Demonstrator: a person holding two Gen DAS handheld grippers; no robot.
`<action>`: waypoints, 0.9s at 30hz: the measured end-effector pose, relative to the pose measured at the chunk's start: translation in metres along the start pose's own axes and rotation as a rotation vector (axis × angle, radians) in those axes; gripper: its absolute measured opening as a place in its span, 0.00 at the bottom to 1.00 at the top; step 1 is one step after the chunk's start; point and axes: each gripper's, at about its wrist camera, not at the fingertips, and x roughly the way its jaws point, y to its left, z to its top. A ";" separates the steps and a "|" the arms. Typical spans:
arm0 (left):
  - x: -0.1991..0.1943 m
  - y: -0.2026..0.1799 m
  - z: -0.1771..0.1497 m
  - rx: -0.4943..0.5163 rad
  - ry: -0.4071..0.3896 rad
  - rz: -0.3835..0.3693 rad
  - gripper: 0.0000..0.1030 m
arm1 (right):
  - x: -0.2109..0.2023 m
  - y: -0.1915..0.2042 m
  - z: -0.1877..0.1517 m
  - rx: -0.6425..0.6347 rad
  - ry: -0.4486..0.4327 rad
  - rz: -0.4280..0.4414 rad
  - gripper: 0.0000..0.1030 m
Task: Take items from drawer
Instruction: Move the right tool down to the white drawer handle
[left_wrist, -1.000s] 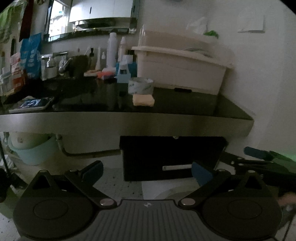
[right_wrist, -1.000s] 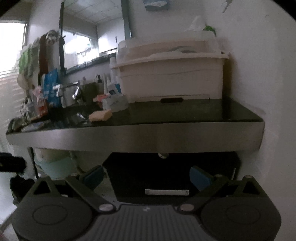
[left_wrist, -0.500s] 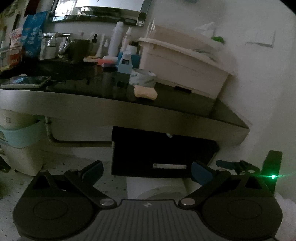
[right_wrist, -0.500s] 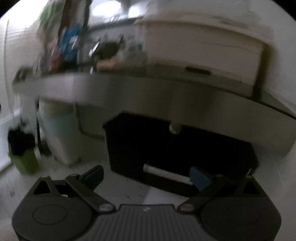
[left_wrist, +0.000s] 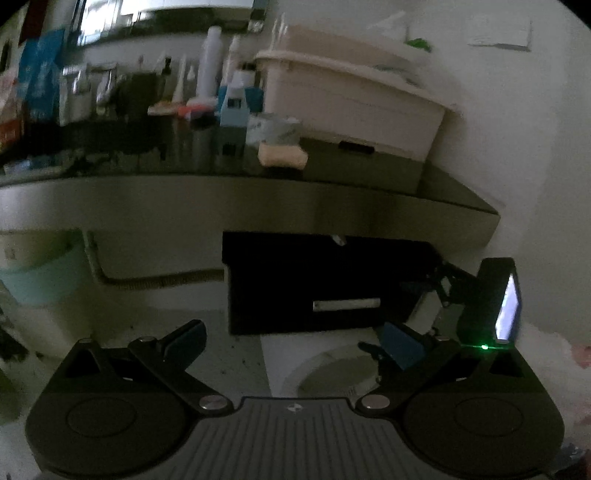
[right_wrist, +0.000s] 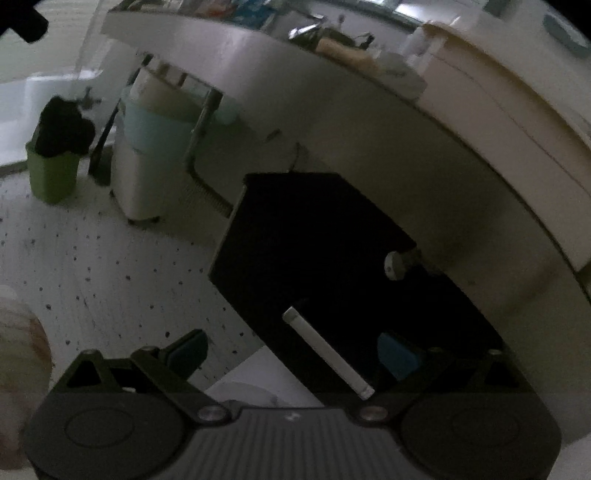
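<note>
The drawer (left_wrist: 317, 284) is a black box that sits under the bench (left_wrist: 236, 199), and it looks shut, so nothing inside it can be seen. On its front is a pale bar, the handle (right_wrist: 327, 356). In the right view the handle is very near: it lies between the two fingers, a bit toward 1 o'clock from the middle of the right gripper (right_wrist: 291, 350). Its long side runs on a slant, from 11 o'clock down to 5 o'clock, and its low end is just beside the blue pad of the finger (right_wrist: 397, 354) on that side. The right fingers are spread wide and hold nothing. In the left view the handle (left_wrist: 346, 305) lies flat, from 9 to 3 o'clock, and it is farther off, at 12 o'clock from the left gripper (left_wrist: 291, 338). The left fingers are spread wide too, with nothing in them. The right gripper is the nearer one, so I think it should turn to match the slant of the bar, then close on it and pull. The drawer front is dark and plain, with a small pale knob (right_wrist: 395, 264) above it
</note>
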 end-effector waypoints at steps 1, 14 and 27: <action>0.001 0.002 0.000 -0.006 0.011 0.002 1.00 | -0.005 0.000 0.004 -0.008 0.013 0.006 0.95; -0.003 0.011 -0.009 -0.021 0.006 0.043 1.00 | 0.049 -0.003 0.000 -0.286 0.197 0.019 0.77; -0.007 0.021 -0.009 -0.041 0.000 0.044 1.00 | 0.098 0.012 -0.015 -0.552 0.333 0.001 0.64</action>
